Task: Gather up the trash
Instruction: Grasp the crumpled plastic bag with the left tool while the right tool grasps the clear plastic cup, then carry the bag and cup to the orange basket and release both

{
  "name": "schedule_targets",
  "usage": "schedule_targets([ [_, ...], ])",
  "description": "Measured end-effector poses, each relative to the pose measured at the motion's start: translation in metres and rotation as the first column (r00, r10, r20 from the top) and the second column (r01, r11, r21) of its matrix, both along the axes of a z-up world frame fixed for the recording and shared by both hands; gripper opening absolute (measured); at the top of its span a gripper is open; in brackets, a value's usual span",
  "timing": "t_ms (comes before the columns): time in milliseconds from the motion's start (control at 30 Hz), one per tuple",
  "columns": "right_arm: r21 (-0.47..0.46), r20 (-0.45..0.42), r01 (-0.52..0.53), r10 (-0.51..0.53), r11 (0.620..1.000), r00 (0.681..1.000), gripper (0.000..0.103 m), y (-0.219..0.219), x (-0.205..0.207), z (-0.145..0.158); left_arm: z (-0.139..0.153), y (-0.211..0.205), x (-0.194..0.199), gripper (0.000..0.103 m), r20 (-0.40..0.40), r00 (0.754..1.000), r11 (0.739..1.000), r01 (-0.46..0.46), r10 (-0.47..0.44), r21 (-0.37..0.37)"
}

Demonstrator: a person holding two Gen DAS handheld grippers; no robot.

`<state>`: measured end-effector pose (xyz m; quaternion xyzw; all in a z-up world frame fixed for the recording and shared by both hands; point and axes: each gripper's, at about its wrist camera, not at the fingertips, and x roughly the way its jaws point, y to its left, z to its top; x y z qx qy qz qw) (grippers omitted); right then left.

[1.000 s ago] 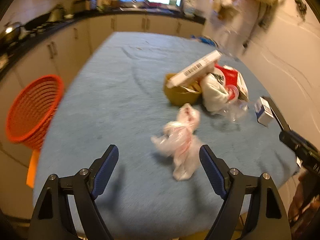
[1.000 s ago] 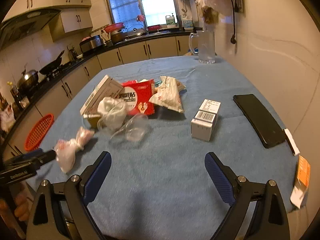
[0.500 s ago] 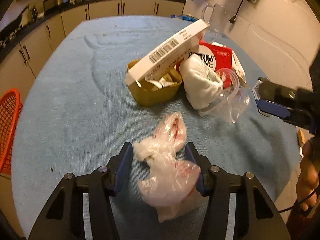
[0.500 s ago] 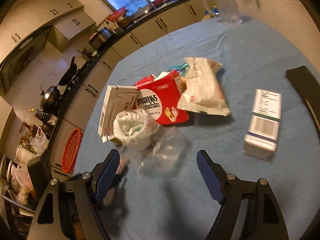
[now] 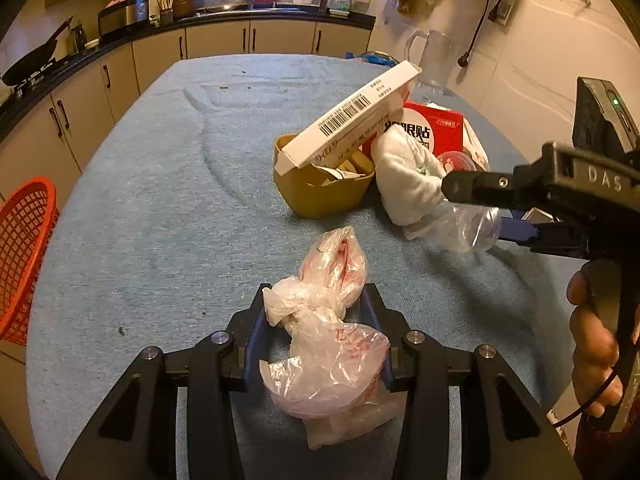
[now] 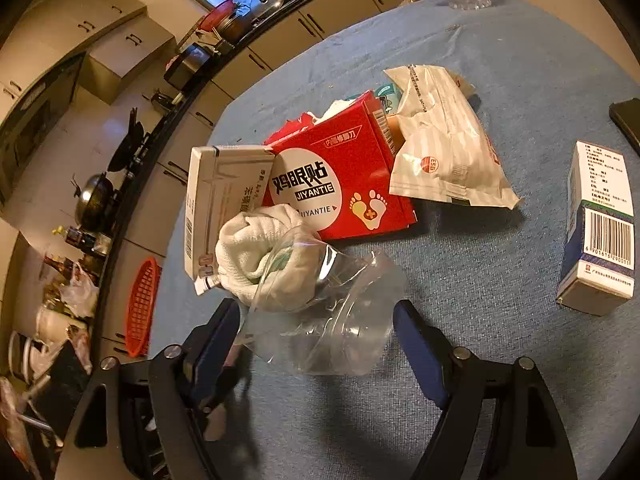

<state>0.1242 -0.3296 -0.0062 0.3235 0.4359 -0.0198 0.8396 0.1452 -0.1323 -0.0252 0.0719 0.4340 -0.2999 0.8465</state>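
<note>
My left gripper [image 5: 316,312] is shut on a crumpled pink plastic bag [image 5: 328,336] lying on the blue tablecloth [image 5: 160,200]. My right gripper [image 6: 320,320] is open, its jaws on either side of a clear plastic bag [image 6: 332,312] that holds a rolled white cloth [image 6: 260,252]. The clear bag [image 5: 460,224] and the right gripper [image 5: 500,208] also show at the right of the left wrist view. An orange basket [image 5: 20,256] hangs off the table's left edge; it also shows in the right wrist view [image 6: 142,304].
A trash pile sits mid-table: a red box [image 6: 340,180], a long white box [image 5: 352,116] leaning on a yellow bowl [image 5: 320,192], a white foil packet [image 6: 440,152]. A small medicine box [image 6: 600,232] and a black phone [image 6: 628,120] lie right. A glass jug [image 5: 432,60] stands far back.
My left gripper has advanced onto the pink bag and shut on it. My right gripper has moved left and down until its open jaws flank the clear bag.
</note>
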Motion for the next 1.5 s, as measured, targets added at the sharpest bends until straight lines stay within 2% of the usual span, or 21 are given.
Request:
schedule_targets([
  [67,-0.032,0.008,-0.004,0.004,0.999,1.0,0.075,0.001,-0.005,0.004,0.003,0.003,-0.002,0.043,0.016,1.0,1.0,-0.001,0.001,-0.001],
  [233,-0.077,0.038,0.023,-0.02,0.997,0.999,0.074,-0.004,-0.024,0.014,0.012,0.016,-0.009,0.043,0.032,0.999,1.0,-0.007,0.007,-0.02],
  [500,-0.09,0.081,0.041,-0.034,0.995,0.996,0.074,-0.01,-0.044,0.033,0.027,0.028,-0.005,0.043,0.062,0.998,0.998,-0.025,0.028,-0.05],
  [667,-0.099,0.125,-0.002,0.015,0.995,0.992,0.073,0.004,-0.045,0.05,0.039,0.049,-0.002,0.043,0.088,0.994,0.996,-0.061,0.067,-0.064],
  [700,-0.099,0.129,-0.011,0.024,0.995,0.991,0.058,0.01,-0.044,0.051,0.041,0.055,-0.002,0.043,0.09,0.993,0.995,-0.071,0.077,-0.068],
  [733,-0.1,0.133,-0.029,0.042,0.995,0.99,0.055,0.015,-0.041,0.054,0.042,0.059,-0.002,0.043,0.092,0.992,0.994,-0.079,0.085,-0.072],
  [833,-0.082,0.132,-0.082,0.092,0.993,0.987,0.055,0.033,-0.027,0.058,0.048,0.082,0.004,0.043,0.097,0.985,0.987,-0.131,0.14,-0.09],
  [967,-0.107,0.107,-0.102,0.113,0.989,0.988,0.054,0.048,-0.01,0.054,0.046,0.096,0.013,0.043,0.078,0.982,0.983,-0.166,0.173,-0.083],
  [1133,-0.106,0.093,-0.116,0.126,0.988,0.988,0.052,0.056,-0.007,0.046,0.048,0.108,0.018,0.043,0.086,0.979,0.98,-0.174,0.182,-0.095],
  [1500,-0.129,0.123,-0.127,0.143,0.983,0.982,0.052,0.069,-0.014,0.062,0.05,0.117,0.018,0.043,0.094,0.977,0.978,-0.18,0.191,-0.108],
])
